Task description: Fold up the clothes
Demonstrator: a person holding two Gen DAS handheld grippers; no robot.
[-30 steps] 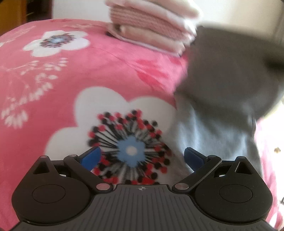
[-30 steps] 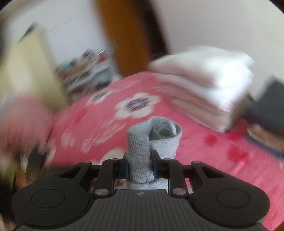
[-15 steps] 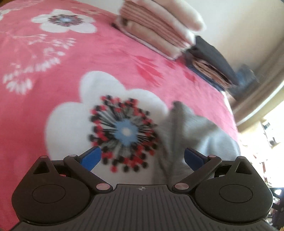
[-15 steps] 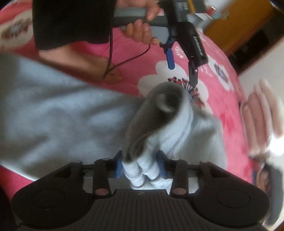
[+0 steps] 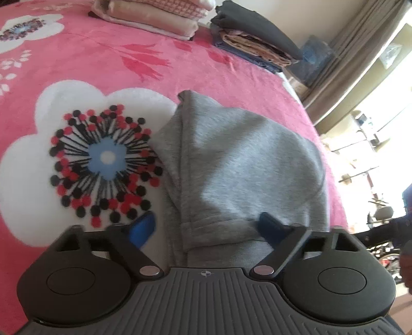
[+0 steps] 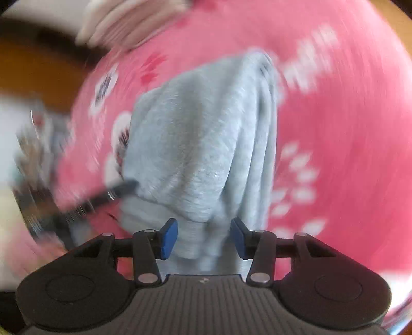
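both angled down, the left hand-held gripper (image 5: 206, 226) closes around the grey garment (image 5: 239, 159), the right hand-held gripper (image 6: 203, 238) gapes beside it.

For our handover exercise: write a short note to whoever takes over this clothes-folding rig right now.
Left claw: closing around the grey garment at its near hem, pads not yet pressing.
Right claw: the garment's ribbed edge is between its pads; blur hides whether it grips.
Garment: bunched on the pink flowered blanket; folded stacks sit at the far edge.
Done: no neat fold yet.
Left to do: flatten, fold, stack.
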